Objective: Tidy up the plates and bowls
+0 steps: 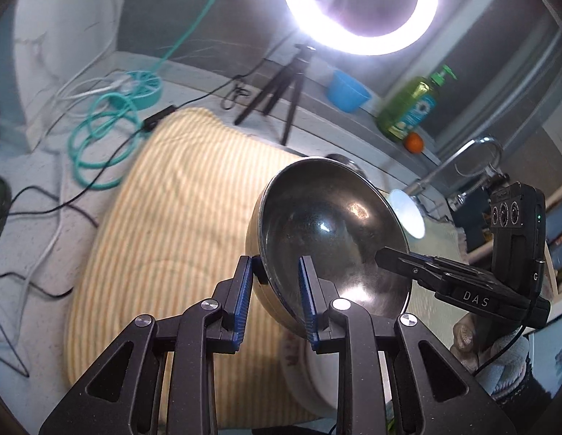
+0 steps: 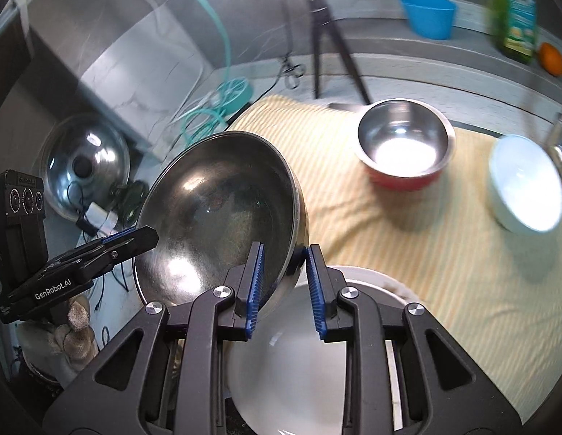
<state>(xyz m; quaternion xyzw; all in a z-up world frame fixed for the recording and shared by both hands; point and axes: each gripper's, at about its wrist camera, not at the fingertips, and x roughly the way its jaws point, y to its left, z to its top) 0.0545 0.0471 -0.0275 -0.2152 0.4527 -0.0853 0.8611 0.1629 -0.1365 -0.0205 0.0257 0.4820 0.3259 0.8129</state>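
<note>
A steel bowl (image 1: 331,232) with a pale outer wall hangs tilted above the yellow striped towel (image 1: 165,217). My left gripper (image 1: 275,264) is shut on its near left rim, one pad inside and one outside. My right gripper (image 2: 285,253) is shut on the opposite rim of the same bowl (image 2: 215,210). Each gripper shows in the other's view: the right gripper (image 1: 389,257) at the bowl's right edge, the left gripper (image 2: 147,237) at its left edge. Under the bowl lies a white plate (image 2: 371,282) with a white bowl (image 2: 292,362) in it.
On the towel (image 2: 426,272) stand a red-sided steel bowl (image 2: 404,145) and a white bowl (image 2: 524,185). A steel lid (image 2: 85,163) and cables lie at the left. A tripod (image 2: 328,36), blue cup (image 2: 428,14), green bottle (image 2: 513,11) and orange (image 2: 552,58) line the back ledge.
</note>
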